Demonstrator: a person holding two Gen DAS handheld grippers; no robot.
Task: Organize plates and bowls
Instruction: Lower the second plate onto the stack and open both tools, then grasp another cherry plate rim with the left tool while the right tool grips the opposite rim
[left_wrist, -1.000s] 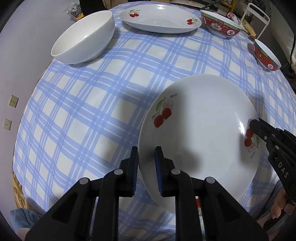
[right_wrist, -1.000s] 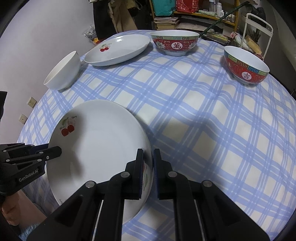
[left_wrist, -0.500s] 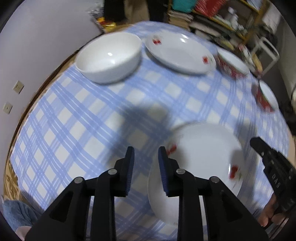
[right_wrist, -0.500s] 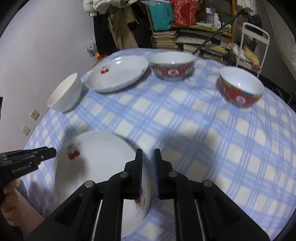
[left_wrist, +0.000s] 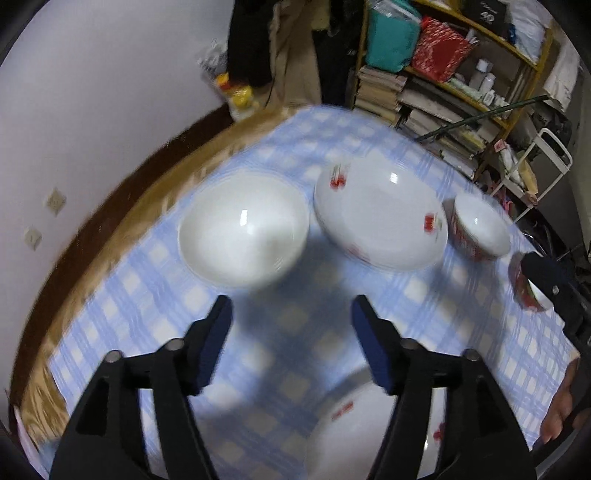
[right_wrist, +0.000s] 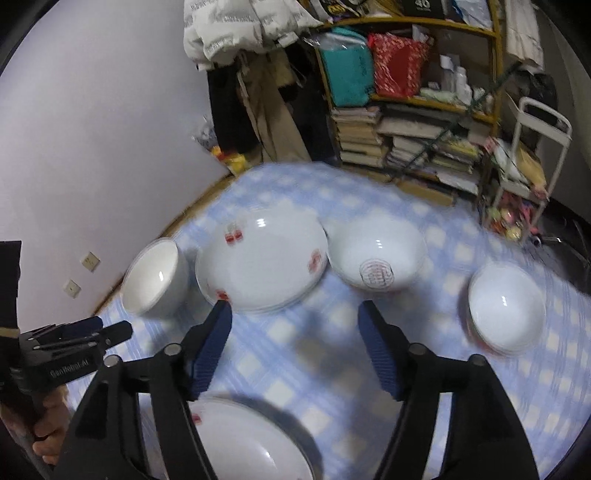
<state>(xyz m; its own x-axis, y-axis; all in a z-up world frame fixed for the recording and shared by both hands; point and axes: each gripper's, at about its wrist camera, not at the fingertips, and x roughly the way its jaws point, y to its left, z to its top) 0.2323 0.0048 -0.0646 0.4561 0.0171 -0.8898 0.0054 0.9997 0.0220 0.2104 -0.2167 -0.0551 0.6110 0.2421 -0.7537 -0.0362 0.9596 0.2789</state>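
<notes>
Both grippers free, jaws just opened.
My left gripper (left_wrist: 291, 341) and right gripper (right_wrist: 293, 345) gape empty; cherry plate (right_wrist: 251, 439) lies at table's (right_wrist: 461, 387) near edge.

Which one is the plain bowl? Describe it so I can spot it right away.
Look at the table under the blue checked cloth, then at the row of dishes along its far side. The plain white bowl sits at the row's left end, nearest the wall, beside the cherry-print plate. Unlike the two red-patterned bowls further right, it carries no decoration at all.
</notes>
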